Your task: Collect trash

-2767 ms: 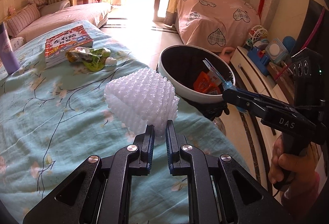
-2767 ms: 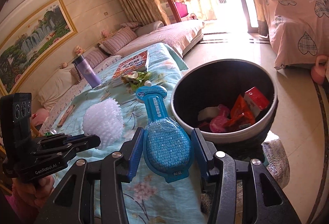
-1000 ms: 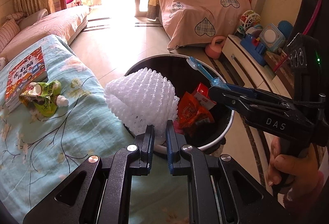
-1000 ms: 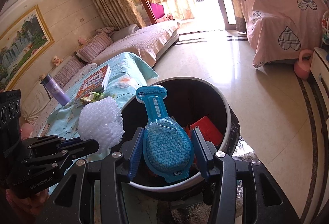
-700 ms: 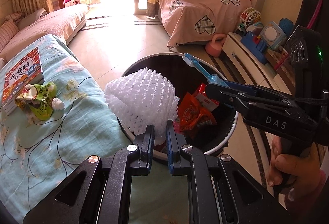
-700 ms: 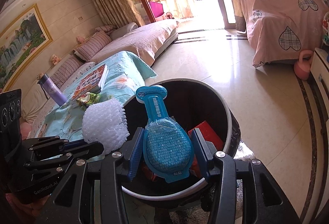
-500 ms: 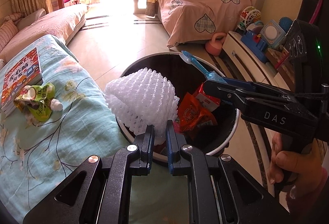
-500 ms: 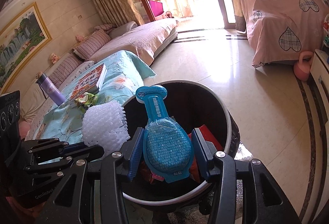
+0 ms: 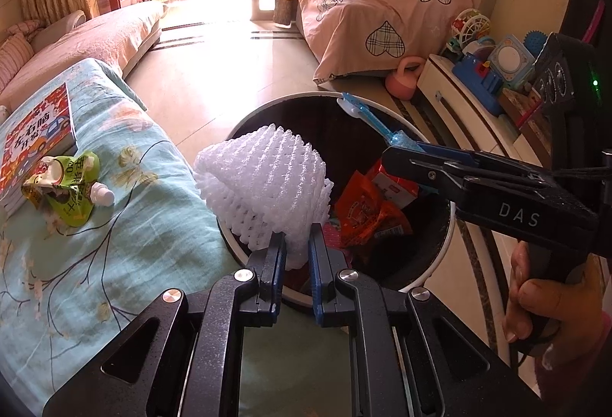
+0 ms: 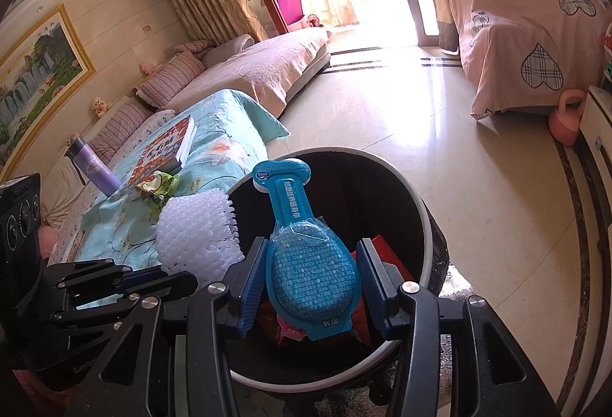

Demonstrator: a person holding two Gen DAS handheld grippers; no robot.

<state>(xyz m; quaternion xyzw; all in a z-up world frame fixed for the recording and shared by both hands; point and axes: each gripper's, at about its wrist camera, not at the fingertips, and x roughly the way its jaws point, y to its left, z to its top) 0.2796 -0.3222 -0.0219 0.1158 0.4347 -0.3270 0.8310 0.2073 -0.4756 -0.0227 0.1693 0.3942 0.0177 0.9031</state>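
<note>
The left hand-held gripper point(image 9: 296, 245) has its jaws just easing apart, yet they still pinch the lower edge of a white foam fruit net point(image 9: 264, 184), held above the near left rim of the round black trash bin point(image 9: 445, 226). The right hand-held gripper point(image 10: 311, 283) is clamped on a blue blister-pack wrapper point(image 10: 302, 249) over the bin's opening, where red snack wrappers point(image 9: 367, 210) lie. On the floral-clothed desk point(image 9: 114, 226) to the left rest a crumpled green drink pouch point(image 9: 65, 187) and, touching it, a children's book point(image 9: 36, 138).
</note>
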